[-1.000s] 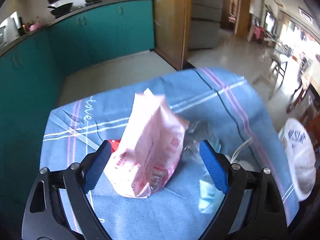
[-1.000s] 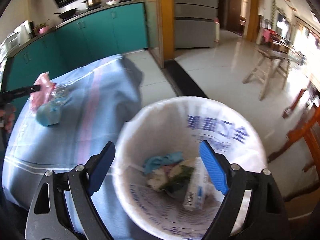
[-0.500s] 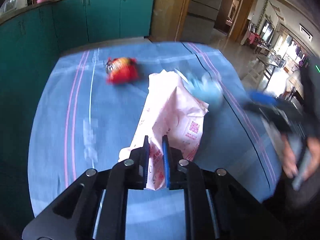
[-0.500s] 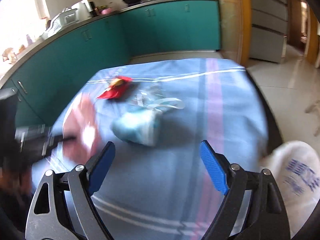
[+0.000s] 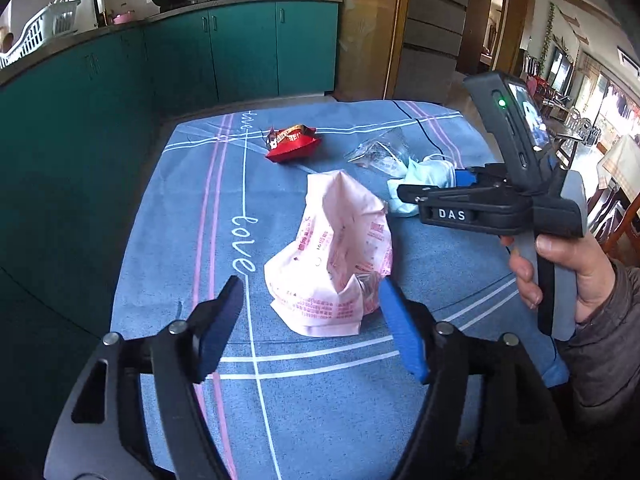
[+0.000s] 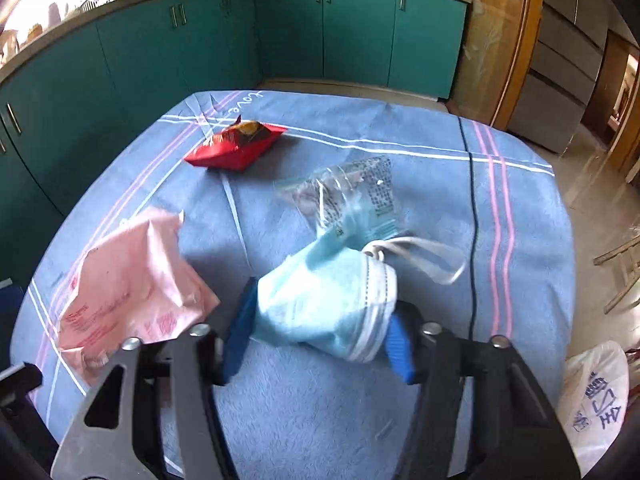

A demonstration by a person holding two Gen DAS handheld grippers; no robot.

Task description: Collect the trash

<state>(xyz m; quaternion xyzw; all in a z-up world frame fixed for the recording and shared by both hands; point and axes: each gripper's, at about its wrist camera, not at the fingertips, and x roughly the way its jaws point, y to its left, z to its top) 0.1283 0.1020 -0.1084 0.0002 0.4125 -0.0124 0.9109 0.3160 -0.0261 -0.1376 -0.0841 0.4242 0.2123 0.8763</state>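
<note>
- The surface [image 5: 168, 240] wears a blue cloth with pink and white stripes; teal cabinets [image 6: 288, 28] curve behind it.
- A white-lined bin [image 6: 596, 396] stands off the near right corner of the surface in the right wrist view.
- The left hand-held gripper [image 5: 312, 324] points down at the surface, its jaws apart and opening. The pink bag's near end sits between them, close to the right pad; whether it touches is unclear.
- The right hand-held gripper [image 6: 320, 330], held in a hand [image 5: 568, 272], is closing on the mask, which fills the gap between its blue pads.
- The pink bag [image 5: 336, 264] lies crumpled at mid-surface.
- The mask [image 6: 328, 304], pale blue, lies right of the pink bag, its white ear loops trailing to the right.
- A clear wrapper [image 6: 352, 196] lies just behind the mask, touching it.
- A red packet [image 6: 236, 146] lies apart, toward the far edge.
</note>
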